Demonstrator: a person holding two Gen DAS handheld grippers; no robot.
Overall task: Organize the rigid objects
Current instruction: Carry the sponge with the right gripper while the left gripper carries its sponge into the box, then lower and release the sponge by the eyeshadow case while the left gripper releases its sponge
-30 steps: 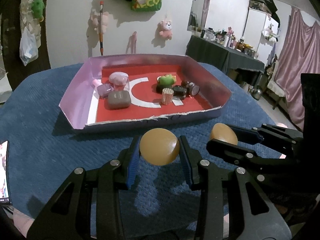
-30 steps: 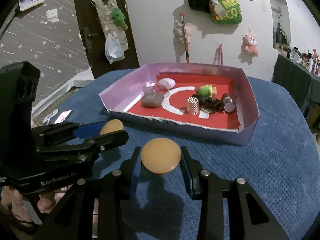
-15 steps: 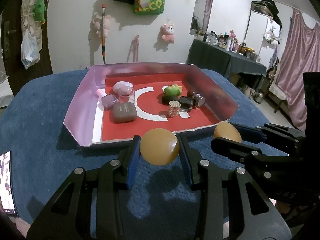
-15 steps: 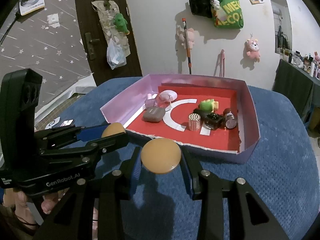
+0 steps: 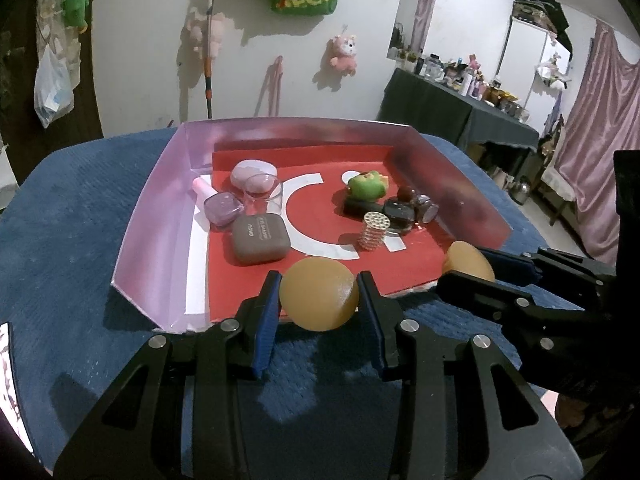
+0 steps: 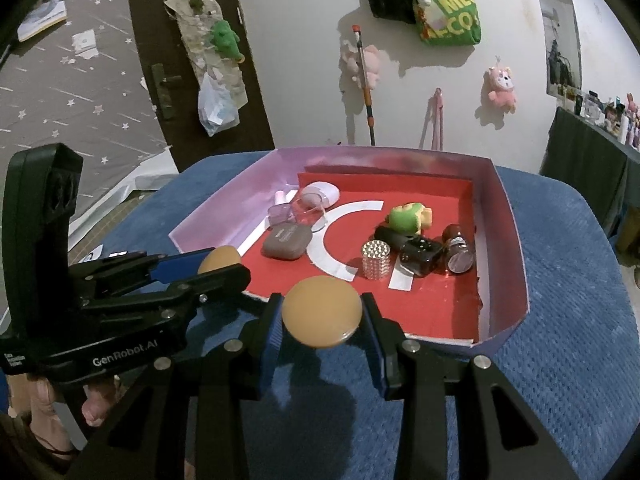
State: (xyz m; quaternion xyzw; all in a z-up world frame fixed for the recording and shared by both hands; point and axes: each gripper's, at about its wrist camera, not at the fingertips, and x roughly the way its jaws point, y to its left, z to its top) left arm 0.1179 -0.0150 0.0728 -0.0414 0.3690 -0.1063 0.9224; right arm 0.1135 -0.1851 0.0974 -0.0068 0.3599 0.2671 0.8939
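Observation:
My left gripper (image 5: 319, 300) is shut on a tan round disc (image 5: 319, 298), held just above the near edge of the pink box (image 5: 158, 208) with a red floor. My right gripper (image 6: 322, 312) is shut on a second tan round disc (image 6: 322, 311), also at the box's near edge. Each gripper shows in the other's view: the right one with its disc (image 5: 466, 266), the left one with its disc (image 6: 220, 260). Inside the box lie a brown case (image 5: 260, 238), a purple bottle (image 5: 223, 208), a green toy (image 5: 366, 186) and a studded cylinder (image 5: 374, 230).
The box stands on a blue cloth (image 5: 68, 220) over a table. A phone (image 5: 10, 384) lies at the cloth's left edge. A dark table with bottles (image 5: 460, 100) and a pink curtain (image 5: 592, 152) stand at the right. Toys and bags hang on the wall.
Both grippers have moved forward with their discs, from the blue cloth short of the box to its near edge. The box looks larger and nearer now.

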